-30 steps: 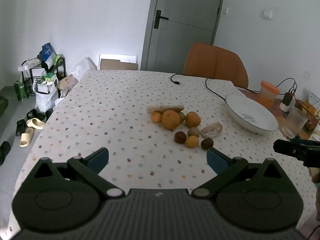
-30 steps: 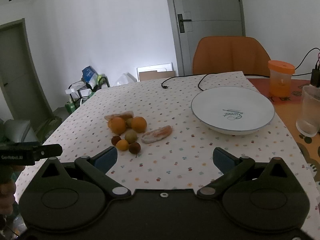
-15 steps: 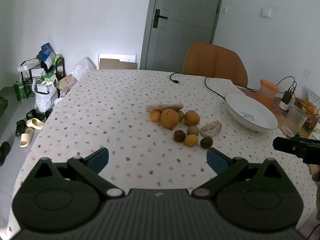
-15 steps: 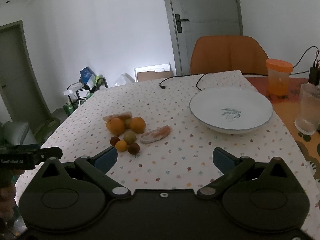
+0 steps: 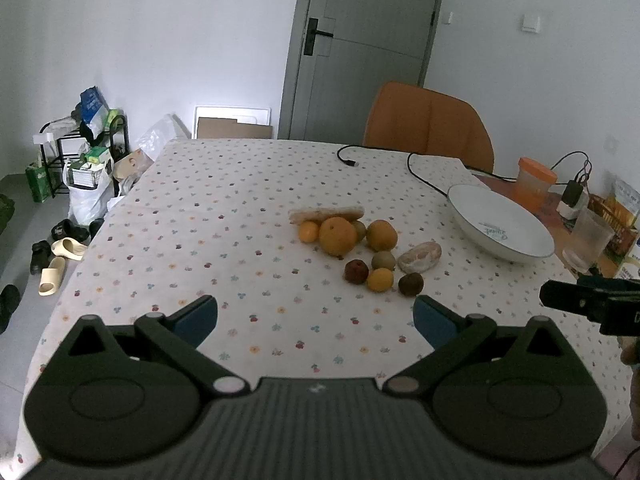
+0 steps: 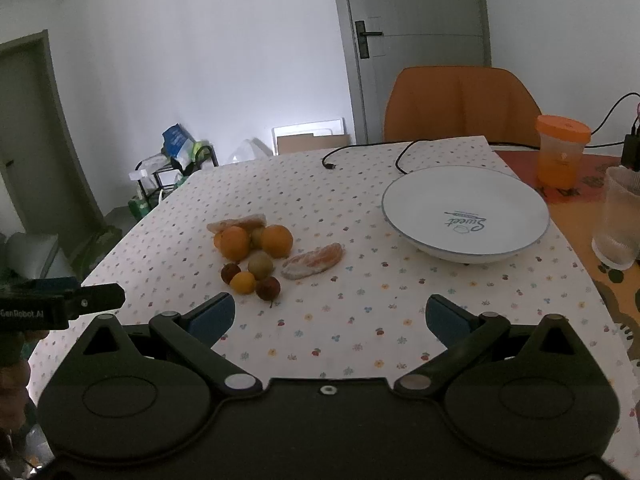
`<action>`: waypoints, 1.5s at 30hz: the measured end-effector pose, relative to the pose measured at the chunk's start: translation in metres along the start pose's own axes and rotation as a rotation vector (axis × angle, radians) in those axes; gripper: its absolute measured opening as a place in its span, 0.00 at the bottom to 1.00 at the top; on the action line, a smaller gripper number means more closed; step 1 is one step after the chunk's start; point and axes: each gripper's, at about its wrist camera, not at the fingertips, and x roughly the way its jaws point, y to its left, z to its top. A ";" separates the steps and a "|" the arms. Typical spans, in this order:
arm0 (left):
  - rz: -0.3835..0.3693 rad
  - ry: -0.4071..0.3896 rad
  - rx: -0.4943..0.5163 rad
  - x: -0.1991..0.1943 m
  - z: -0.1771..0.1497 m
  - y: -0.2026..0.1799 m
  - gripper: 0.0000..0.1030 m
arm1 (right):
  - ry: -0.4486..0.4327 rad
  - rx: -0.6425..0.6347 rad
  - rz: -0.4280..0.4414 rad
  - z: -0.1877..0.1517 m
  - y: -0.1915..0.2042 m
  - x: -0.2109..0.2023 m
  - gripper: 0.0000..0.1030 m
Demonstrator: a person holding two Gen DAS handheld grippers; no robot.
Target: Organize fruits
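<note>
Landmark: white plate (image 6: 466, 216), on the dotted tablecloth (image 6: 360, 320), nothing in it; blue rim line and the word "Sweet" printed inside.

Fruit cluster sits on the cloth to the left of the plate, well apart from it, all pieces close together
- two large oranges (image 6: 235, 243) side by side at the far part of the cluster
- peeled citrus segment (image 6: 313, 261) lies nearest the plate, flat on the cloth
- second peeled segment (image 5: 326, 213) at the far edge of the cluster, behind the oranges
- greenish round fruit (image 6: 260, 265) in the middle; two dark red small fruits (image 6: 268, 288) and a small yellow-orange fruit (image 6: 242, 282) on the near side

Left gripper (image 5: 316, 314): blue-padded fingers spread wide, nothing between them, over the cloth on the near side of the cluster, further from the plate than the fruit.

Right gripper (image 6: 330, 316): fingers spread wide, holding nothing, over bare cloth on the near side of the plate, cluster ahead to its left.

Beyond the plate: black cable (image 6: 368, 152) trailing across the cloth, orange chair (image 6: 460, 104) at the far table edge. To the plate's right: orange-lidded container (image 6: 562, 152) and a clear ribbed cup (image 6: 620, 220)
</note>
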 end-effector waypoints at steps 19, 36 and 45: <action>-0.013 -0.002 0.016 -0.002 0.001 -0.004 1.00 | -0.002 -0.009 0.016 0.001 0.001 0.000 1.00; -0.028 -0.009 0.029 0.017 0.004 -0.003 1.00 | 0.011 -0.062 0.026 0.002 0.000 0.020 1.00; -0.051 -0.017 0.011 0.037 0.005 -0.003 0.98 | 0.022 -0.025 0.090 0.002 -0.009 0.039 1.00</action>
